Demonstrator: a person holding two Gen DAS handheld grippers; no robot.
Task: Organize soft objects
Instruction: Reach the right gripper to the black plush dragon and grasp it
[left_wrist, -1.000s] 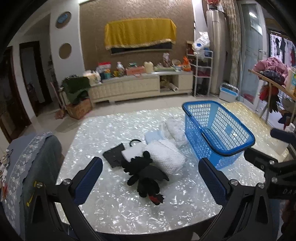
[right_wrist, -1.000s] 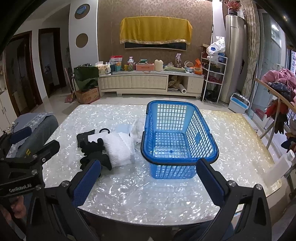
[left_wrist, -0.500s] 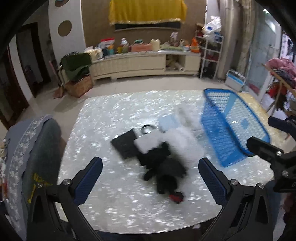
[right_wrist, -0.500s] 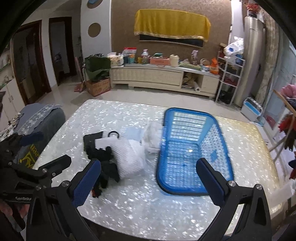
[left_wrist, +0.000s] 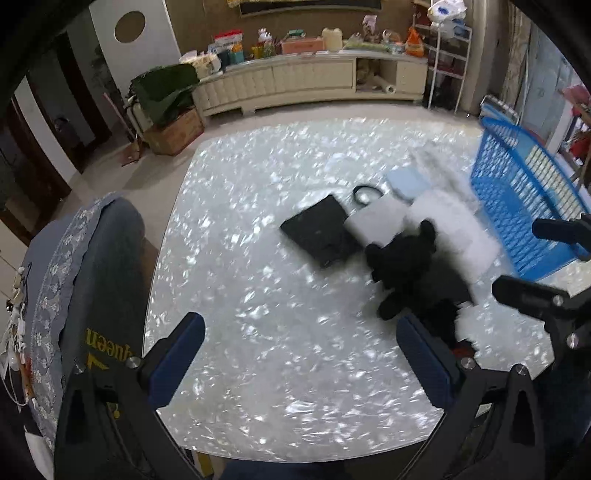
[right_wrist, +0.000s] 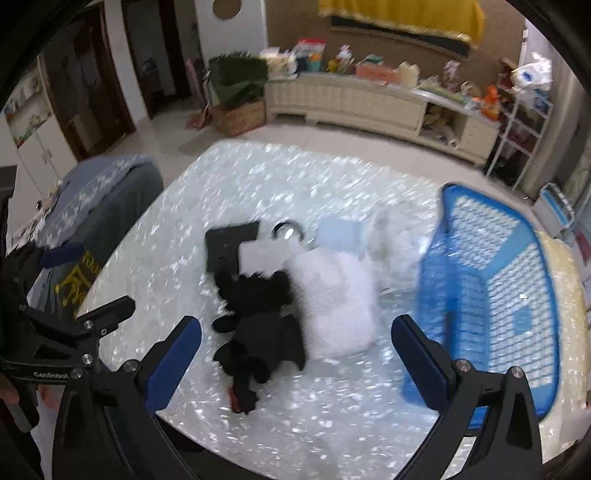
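A black plush toy (left_wrist: 410, 273) (right_wrist: 258, 321) lies on the pearly white table (left_wrist: 277, 258), against a white fluffy cushion (left_wrist: 454, 229) (right_wrist: 332, 295). Beside them lie a black flat pouch (left_wrist: 317, 230), a white flat piece (left_wrist: 376, 218), a pale blue cloth (left_wrist: 408, 182) and a white fluffy heap (right_wrist: 395, 243). A blue mesh basket (left_wrist: 517, 210) (right_wrist: 491, 295) stands to the right. My left gripper (left_wrist: 301, 360) is open and empty above the table's near side, left of the toy. My right gripper (right_wrist: 295, 360) is open and empty, just above the toy and cushion.
A grey chair back (left_wrist: 99, 266) with a draped cloth stands at the table's left edge. A black ring (left_wrist: 365, 192) lies by the pouch. Beyond the table are a cream cabinet (left_wrist: 295, 81), a shelf rack (left_wrist: 448, 66) and a box with a green bag (left_wrist: 166, 110).
Both grippers have swung left and tilted down toward the table. The soft pile now sits right in the left view and centred in the right view. Nothing was grasped.
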